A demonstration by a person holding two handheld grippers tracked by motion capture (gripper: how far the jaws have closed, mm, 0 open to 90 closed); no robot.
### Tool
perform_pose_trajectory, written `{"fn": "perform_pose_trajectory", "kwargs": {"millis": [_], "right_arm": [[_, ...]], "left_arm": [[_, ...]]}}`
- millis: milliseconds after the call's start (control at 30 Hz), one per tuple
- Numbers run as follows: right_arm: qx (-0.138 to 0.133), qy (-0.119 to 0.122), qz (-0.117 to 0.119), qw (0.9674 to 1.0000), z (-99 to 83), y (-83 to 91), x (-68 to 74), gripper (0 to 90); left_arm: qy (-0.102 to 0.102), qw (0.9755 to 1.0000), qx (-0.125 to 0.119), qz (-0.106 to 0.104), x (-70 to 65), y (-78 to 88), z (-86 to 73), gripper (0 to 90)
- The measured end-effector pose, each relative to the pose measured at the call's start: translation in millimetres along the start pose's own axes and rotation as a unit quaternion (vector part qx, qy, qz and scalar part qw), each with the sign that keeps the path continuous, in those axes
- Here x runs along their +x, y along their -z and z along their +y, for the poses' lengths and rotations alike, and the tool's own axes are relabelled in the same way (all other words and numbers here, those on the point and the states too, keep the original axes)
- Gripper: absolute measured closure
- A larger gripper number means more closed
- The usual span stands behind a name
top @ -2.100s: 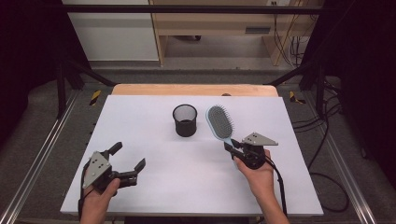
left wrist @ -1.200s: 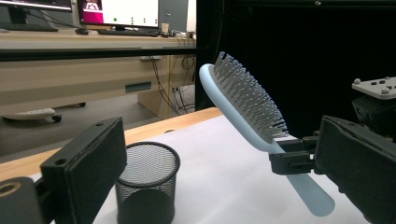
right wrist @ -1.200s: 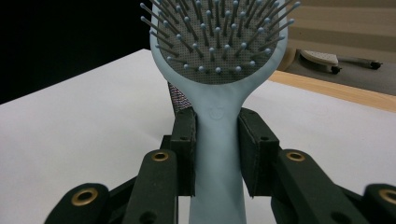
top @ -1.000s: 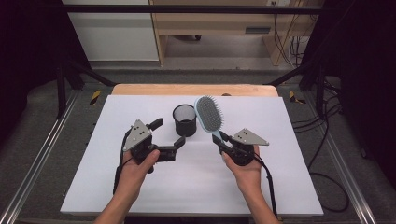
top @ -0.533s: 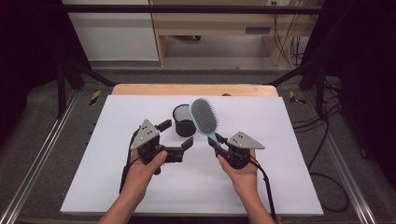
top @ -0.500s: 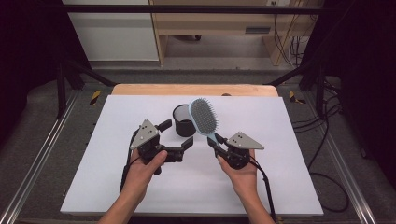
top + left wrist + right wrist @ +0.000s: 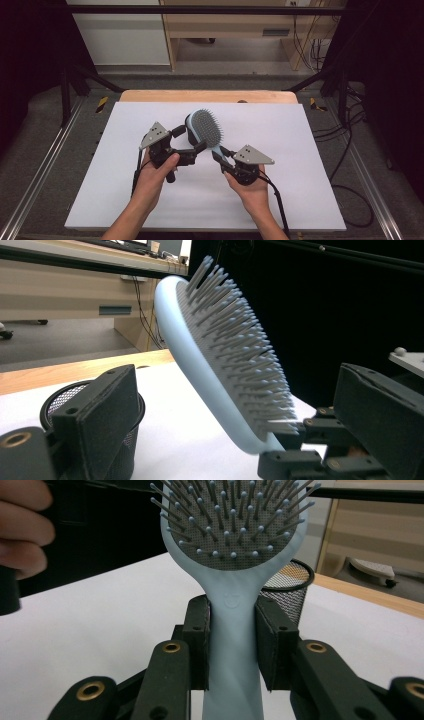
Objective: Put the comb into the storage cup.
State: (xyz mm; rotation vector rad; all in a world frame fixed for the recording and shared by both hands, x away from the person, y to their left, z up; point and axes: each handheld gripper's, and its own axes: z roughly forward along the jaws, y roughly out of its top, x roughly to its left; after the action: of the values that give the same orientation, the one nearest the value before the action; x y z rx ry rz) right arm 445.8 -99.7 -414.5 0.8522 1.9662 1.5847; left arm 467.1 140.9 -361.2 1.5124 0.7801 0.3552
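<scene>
A light-blue hairbrush with grey bristles is held up off the white table, head tilted toward the far side. My right gripper is shut on its handle, one pad on each side. My left gripper stands open just left of the brush, and the brush head rises between its spread jaws without touching either pad. A black mesh cup stands right behind the brush head, mostly hidden by it. That mesh cup is behind the left jaw, and the cup is also beyond the brush.
A wooden strip runs along the table's far edge. Metal rails flank the table, and cables lie on the floor at the right. The hand holding the left gripper is close at the left in the right gripper view.
The right gripper has carried the raised brush leftward, so its head now covers the cup. The left gripper came up from the near left to beside the cup, then barely moved.
</scene>
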Motion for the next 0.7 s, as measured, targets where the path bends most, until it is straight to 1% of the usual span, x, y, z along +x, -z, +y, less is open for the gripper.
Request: {"fn": "perform_pose_trajectory", "kwargs": {"millis": [67,167,200,267,300,400,467,500,633,700], "right_arm": [[-0.001,0.002,0.001,1.0000,0.2,-0.2,0.7,69.7],[-0.002,0.003,0.004,1.0000,0.1,-0.8,2.8,69.7],[-0.003,0.005,0.006,1.0000,-0.2,-1.1,3.5,69.7],[-0.003,0.006,0.006,1.0000,-0.2,-1.3,3.8,69.7],[-0.004,0.006,0.006,1.0000,-0.1,-1.4,4.3,69.7],[-0.006,0.008,0.007,0.9999,0.3,-1.4,5.5,69.7],[-0.007,0.012,0.009,0.9999,0.4,-1.4,6.7,69.7],[-0.007,0.012,0.009,0.9999,0.4,-1.4,6.7,69.7],[-0.009,0.014,0.009,0.9998,0.9,-0.9,7.6,69.7],[-0.010,0.015,0.009,0.9998,1.0,-0.8,7.9,69.7]], "left_arm": [[0.003,1.0000,-0.002,-0.002,0.8,-1.0,1.3,4.8],[0.018,0.9997,-0.013,-0.006,1.9,-2.0,4.8,6.9],[0.025,0.9996,-0.014,-0.008,2.2,-2.9,6.2,8.8],[0.032,0.9993,-0.013,-0.013,2.2,-4.5,7.7,9.3],[0.034,0.9992,-0.013,-0.015,2.1,-5.4,8.3,10.5],[0.031,0.9994,-0.007,-0.016,1.4,-8.5,9.3,12.2],[0.033,0.9994,-0.006,-0.010,1.2,-10.7,9.1,13.2],[0.035,0.9993,-0.005,-0.011,1.4,-11.4,8.8,13.2],[0.049,0.9987,-0.004,-0.015,2.3,-15.2,7.2,14.8],[0.055,0.9983,-0.005,-0.019,3.0,-16.4,6.9,17.8]]}}
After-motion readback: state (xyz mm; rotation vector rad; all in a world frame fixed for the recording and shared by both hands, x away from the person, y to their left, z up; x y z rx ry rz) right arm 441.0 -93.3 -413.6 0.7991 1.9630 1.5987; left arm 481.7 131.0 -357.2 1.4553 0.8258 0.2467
